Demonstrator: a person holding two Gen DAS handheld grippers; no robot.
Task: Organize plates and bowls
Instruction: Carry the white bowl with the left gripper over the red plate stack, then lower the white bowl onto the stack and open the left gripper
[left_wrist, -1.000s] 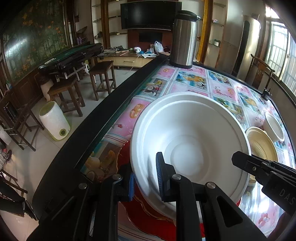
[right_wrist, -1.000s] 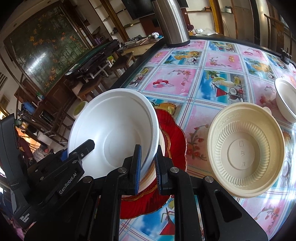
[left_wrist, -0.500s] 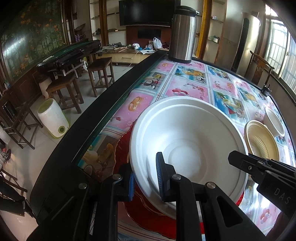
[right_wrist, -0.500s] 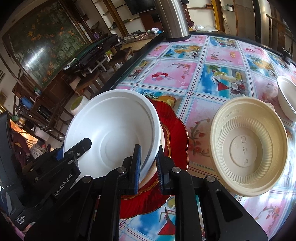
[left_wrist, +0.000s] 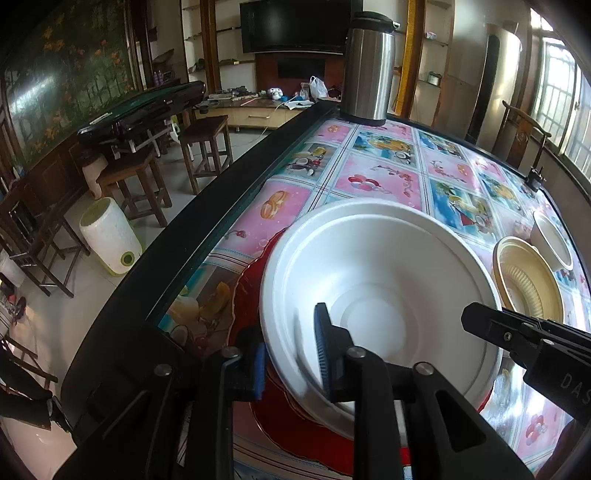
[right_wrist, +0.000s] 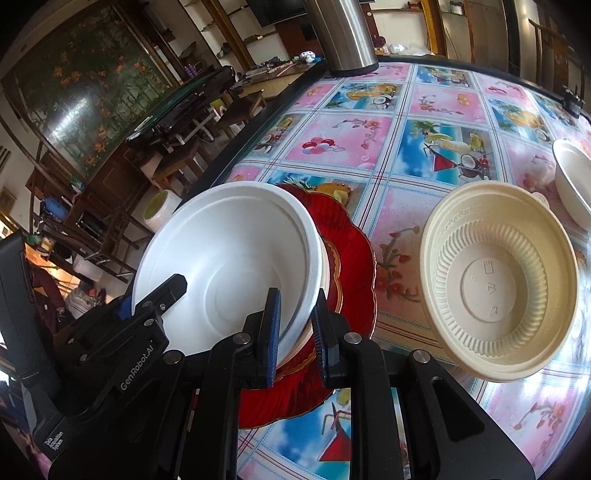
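Observation:
A large white foam bowl (left_wrist: 376, 295) (right_wrist: 229, 273) rests over a red scalloped plate (left_wrist: 243, 299) (right_wrist: 351, 254) near the table's left edge. My left gripper (left_wrist: 290, 356) is shut on the bowl's near-left rim. My right gripper (right_wrist: 295, 328) is shut on its right rim, where a second white rim shows just beneath. Each gripper shows in the other's view. A cream ribbed bowl (left_wrist: 528, 284) (right_wrist: 498, 280) sits to the right, and a small white bowl (left_wrist: 552, 245) (right_wrist: 574, 181) lies beyond it.
A steel thermos (left_wrist: 367, 66) (right_wrist: 340, 33) stands at the far edge of the patterned tablecloth (left_wrist: 380, 177) (right_wrist: 406, 129). The table's dark rim (left_wrist: 207, 206) runs along the left; stools and a white bin (left_wrist: 107, 236) stand on the floor beyond it.
The white bowl has sunk lower onto the red plate and sits more level. Both grippers stay clamped on its rim, and the left one has widened slightly.

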